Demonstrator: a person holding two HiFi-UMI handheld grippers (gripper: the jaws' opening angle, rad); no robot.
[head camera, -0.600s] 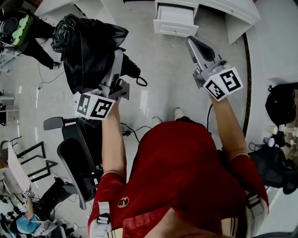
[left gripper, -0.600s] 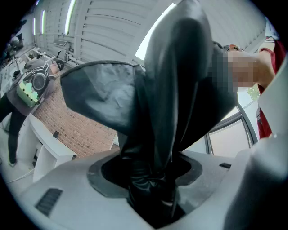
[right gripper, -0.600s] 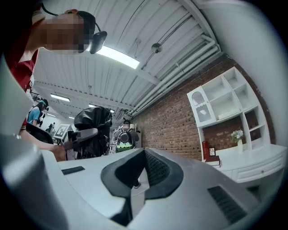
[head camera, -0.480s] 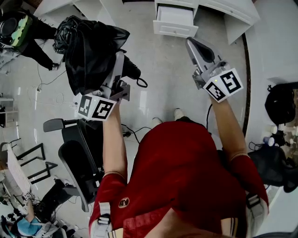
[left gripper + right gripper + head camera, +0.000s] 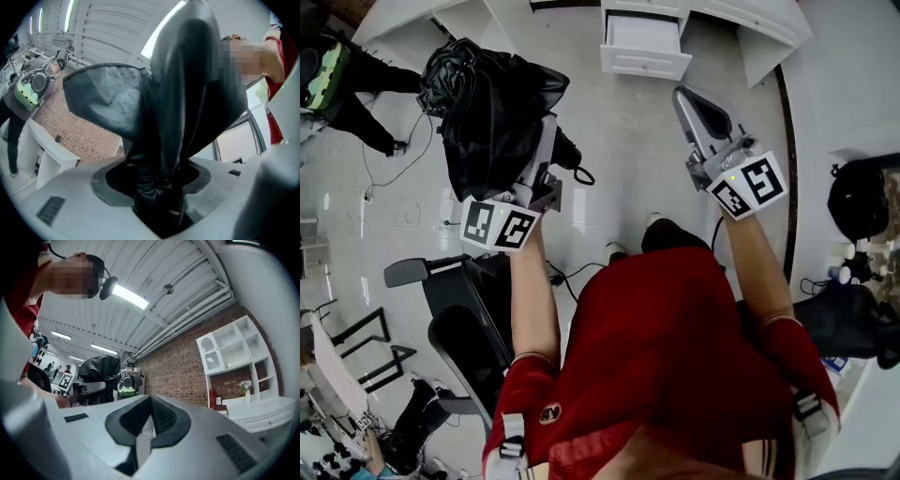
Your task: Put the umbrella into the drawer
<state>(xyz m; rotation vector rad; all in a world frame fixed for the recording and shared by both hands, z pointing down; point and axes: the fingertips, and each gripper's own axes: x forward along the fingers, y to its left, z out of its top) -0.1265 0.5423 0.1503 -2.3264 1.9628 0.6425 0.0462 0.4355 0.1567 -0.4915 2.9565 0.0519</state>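
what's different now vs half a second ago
The left gripper carrying the umbrella shifted slightly right, toward the open drawer; the person's foot has stepped forward. Its grip stayed; the right gripper stayed shut and empty.

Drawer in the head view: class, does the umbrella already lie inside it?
No: the black umbrella is gripped by the left gripper above the floor, well apart from the open white drawer.
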